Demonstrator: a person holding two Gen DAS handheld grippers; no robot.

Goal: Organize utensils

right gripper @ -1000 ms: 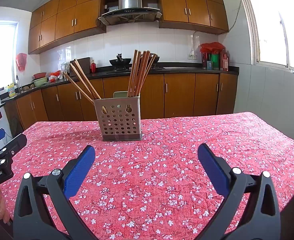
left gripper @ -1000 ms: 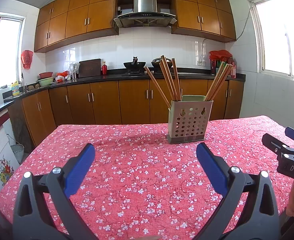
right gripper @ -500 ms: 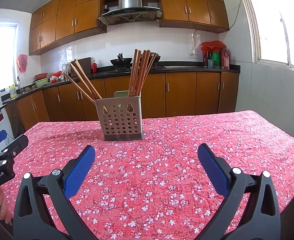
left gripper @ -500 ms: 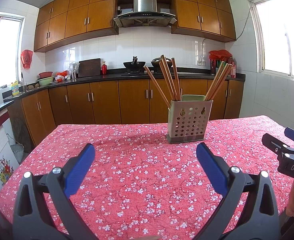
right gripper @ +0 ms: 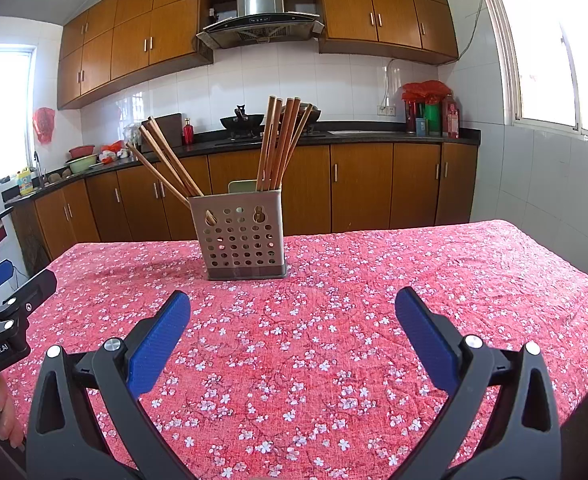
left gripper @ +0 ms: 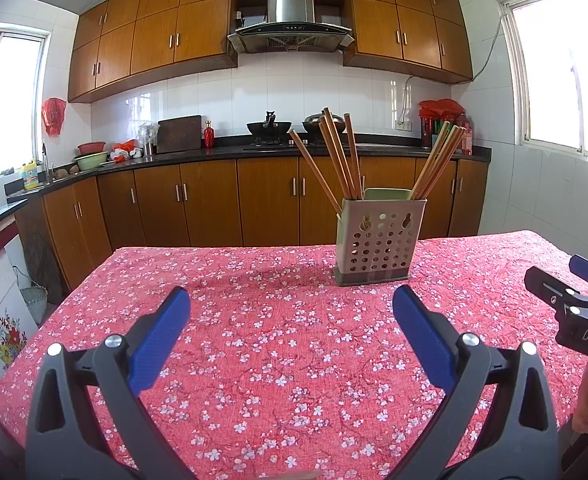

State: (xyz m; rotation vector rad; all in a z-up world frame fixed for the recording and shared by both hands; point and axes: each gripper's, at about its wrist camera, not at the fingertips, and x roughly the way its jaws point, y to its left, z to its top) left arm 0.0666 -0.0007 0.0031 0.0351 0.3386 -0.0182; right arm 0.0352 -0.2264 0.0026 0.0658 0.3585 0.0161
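A grey perforated utensil holder stands on the red floral tablecloth; it also shows in the right wrist view. Several brown chopsticks lean out of its left side and another bunch out of its right side; the right wrist view shows the same bunches. My left gripper is open and empty, well short of the holder. My right gripper is open and empty too.
The right gripper's body shows at the left view's right edge, the left gripper's body at the right view's left edge. Kitchen counter and wooden cabinets stand behind the table. The table's left edge drops to the tiled floor.
Both cameras have shifted only slightly; the holder sits a touch further right in the right wrist view. Both grippers stay open and empty.
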